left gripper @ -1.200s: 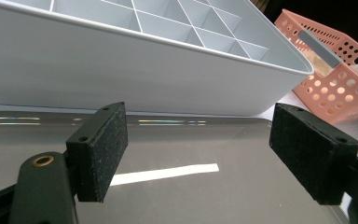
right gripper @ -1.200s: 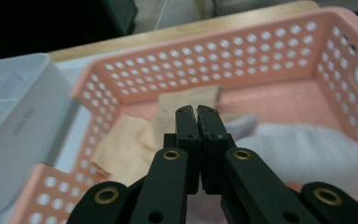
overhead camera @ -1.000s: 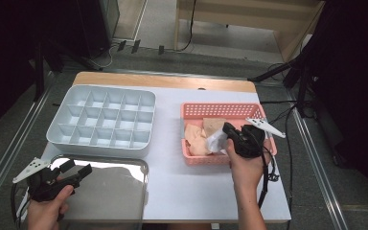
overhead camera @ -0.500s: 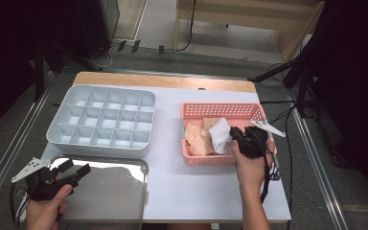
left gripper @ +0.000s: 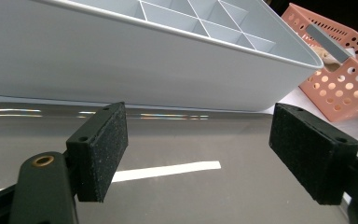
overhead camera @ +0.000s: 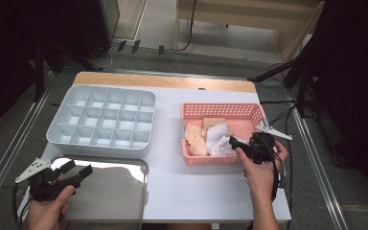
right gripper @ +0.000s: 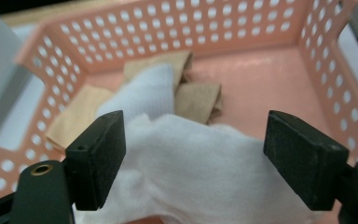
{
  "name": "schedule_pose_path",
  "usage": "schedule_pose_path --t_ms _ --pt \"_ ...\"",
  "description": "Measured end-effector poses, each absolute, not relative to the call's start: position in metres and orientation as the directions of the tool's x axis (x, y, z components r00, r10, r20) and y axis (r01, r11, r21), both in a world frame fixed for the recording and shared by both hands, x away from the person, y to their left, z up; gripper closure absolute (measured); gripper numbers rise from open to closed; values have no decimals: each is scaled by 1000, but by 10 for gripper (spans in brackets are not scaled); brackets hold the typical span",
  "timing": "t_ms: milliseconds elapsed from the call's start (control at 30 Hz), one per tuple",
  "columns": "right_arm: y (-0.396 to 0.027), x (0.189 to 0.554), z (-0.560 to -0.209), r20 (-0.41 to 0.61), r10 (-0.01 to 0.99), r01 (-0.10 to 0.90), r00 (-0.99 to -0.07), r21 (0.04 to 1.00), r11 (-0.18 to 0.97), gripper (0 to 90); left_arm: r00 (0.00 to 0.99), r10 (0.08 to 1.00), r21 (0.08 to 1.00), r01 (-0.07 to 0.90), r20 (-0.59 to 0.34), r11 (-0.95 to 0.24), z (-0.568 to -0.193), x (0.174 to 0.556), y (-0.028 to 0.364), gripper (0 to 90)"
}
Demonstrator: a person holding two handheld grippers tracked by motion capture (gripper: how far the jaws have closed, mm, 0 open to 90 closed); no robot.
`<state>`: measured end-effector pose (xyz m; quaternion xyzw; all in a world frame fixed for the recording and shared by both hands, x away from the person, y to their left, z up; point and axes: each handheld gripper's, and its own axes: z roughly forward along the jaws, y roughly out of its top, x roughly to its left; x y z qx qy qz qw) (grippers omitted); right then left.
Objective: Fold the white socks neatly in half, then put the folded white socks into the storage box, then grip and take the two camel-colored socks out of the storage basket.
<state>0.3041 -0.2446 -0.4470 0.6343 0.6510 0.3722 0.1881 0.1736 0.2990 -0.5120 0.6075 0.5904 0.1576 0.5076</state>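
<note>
Jaws of the right gripper (overhead camera: 233, 140) stood wide apart and had just been opening; the white cloth (right gripper: 200, 172) lay between them inside the pink basket (overhead camera: 220, 111), and their pads (right gripper: 100, 154) did not press on it. Whether the left pad touched the cloth I could not tell, because the cloth bulged against it in the right gripper view.

The worktop (overhead camera: 172, 143) was white with a wooden far edge, and a grey floor with cables lay behind it. On the worktop stood the grey divided tray (overhead camera: 103, 120) at the left, and just in front of it the shiny metal tray (overhead camera: 110, 187), whose near edge was cut off by the frame. The basket stood at the right, well apart from both trays.

Beige cloths (overhead camera: 195, 139) lay under and beside the white one, partly hidden by it.

The left gripper (overhead camera: 79, 170) hovered over the metal tray with its jaws also well open and nothing between them.
</note>
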Motion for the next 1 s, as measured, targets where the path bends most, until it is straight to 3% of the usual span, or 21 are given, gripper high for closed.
schedule_pose_path --t_ms 167,233,300,400,567,800,1000 --pt "-234 313 -457 148 985 748 -90 663 -32 257 248 875 800 557 -416 222 -512 174 301 204" --pt "-233 316 -462 118 991 775 -58 631 -30 425 247 875 800 557 -416 223 -512 174 302 205" --pt "-233 317 -466 107 992 773 -61 634 -21 712 246 876 800 556 -415 223 -512 173 303 205" --pt "-239 314 -464 222 972 754 -76 650 -89 881 241 874 800 553 -422 234 -512 173 305 205" --pt "-238 304 -445 251 959 652 -131 750 -107 900 242 873 799 554 -423 234 -512 173 305 207" --pt "-223 299 -417 316 918 556 -239 820 -138 900 247 874 801 553 -420 229 -511 173 302 207" --pt "-201 313 -431 292 925 609 -243 788 -89 893 243 873 799 554 -423 233 -511 173 303 208"
